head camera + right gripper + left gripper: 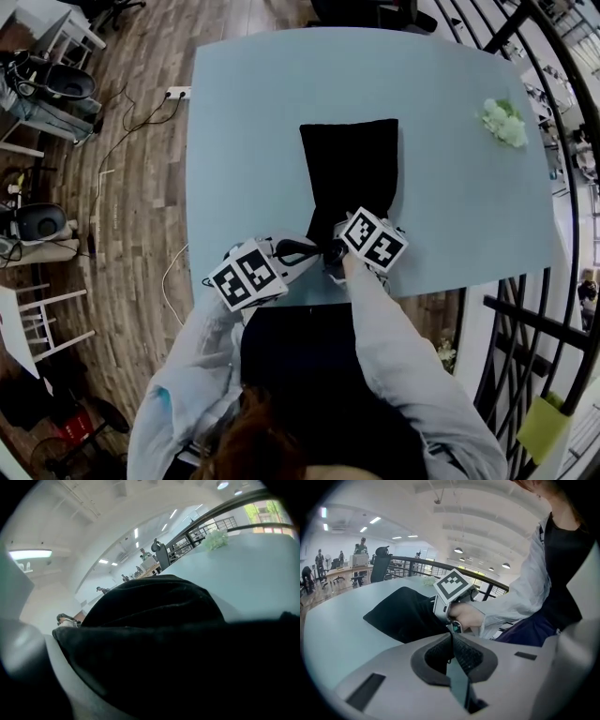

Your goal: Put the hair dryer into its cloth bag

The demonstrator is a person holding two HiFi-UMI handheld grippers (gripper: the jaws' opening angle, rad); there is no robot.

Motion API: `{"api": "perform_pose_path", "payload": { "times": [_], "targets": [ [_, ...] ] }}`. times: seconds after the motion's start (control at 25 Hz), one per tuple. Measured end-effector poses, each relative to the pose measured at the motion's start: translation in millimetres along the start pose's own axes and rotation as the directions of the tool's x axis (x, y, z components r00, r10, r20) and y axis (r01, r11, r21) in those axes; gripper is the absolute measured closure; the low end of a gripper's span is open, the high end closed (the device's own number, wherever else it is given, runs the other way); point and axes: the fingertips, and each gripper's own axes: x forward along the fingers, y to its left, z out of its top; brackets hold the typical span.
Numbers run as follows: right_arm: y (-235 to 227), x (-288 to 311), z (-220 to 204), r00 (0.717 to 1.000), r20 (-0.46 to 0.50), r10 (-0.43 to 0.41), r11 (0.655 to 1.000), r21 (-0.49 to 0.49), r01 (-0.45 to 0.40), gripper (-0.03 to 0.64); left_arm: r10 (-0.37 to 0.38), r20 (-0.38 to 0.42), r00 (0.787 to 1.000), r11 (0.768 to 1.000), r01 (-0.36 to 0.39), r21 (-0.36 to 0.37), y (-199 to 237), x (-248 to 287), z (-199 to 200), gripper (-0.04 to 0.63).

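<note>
Two tongs — left gripper [452,638] pinched together, right gripper [333,255] clamped on cloth bag [352,169]; flowers [503,122] well apart.

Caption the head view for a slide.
Left gripper and right gripper meet at the near end of a black bag on a blue table.

likely free table [244,141] beside cloth bag [352,173]
</note>
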Motion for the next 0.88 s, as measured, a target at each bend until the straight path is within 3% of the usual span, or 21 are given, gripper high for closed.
{"api": "perform_pose_path", "payload": {
  "times": [0.2,0.36,0.72,0.88],
  "targets": [
    [-1.2,14.1,-10.4,0.998,-0.057,-0.036,0.995,-0.092,0.031,0.41,0.024,-0.025,0.999,0.999,-0.024,-0.031,7.0,6.7,-13.6,0.566],
    [2.3,13.7,-12.4,0.998,-0.069,-0.013,0.996,-0.088,0.007,0.407,0.024,0.002,1.0,0.997,-0.024,-0.073,8.9,5.0,-17.3,0.566],
    [8.7,-16.7,-10.1,0.997,-0.024,0.07,0.988,-0.137,-0.073,0.29,0.031,-0.004,1.0,1.0,-0.031,-0.003,5.5,3.1,-25.6,0.566],
    [11.3,-45.6,8.0,0.997,0.052,0.056,0.977,-0.208,-0.044,0.281,0.013,0.018,1.0,1.0,-0.013,0.015,1.3,3.7,-19.6,0.566]
  ]
}}
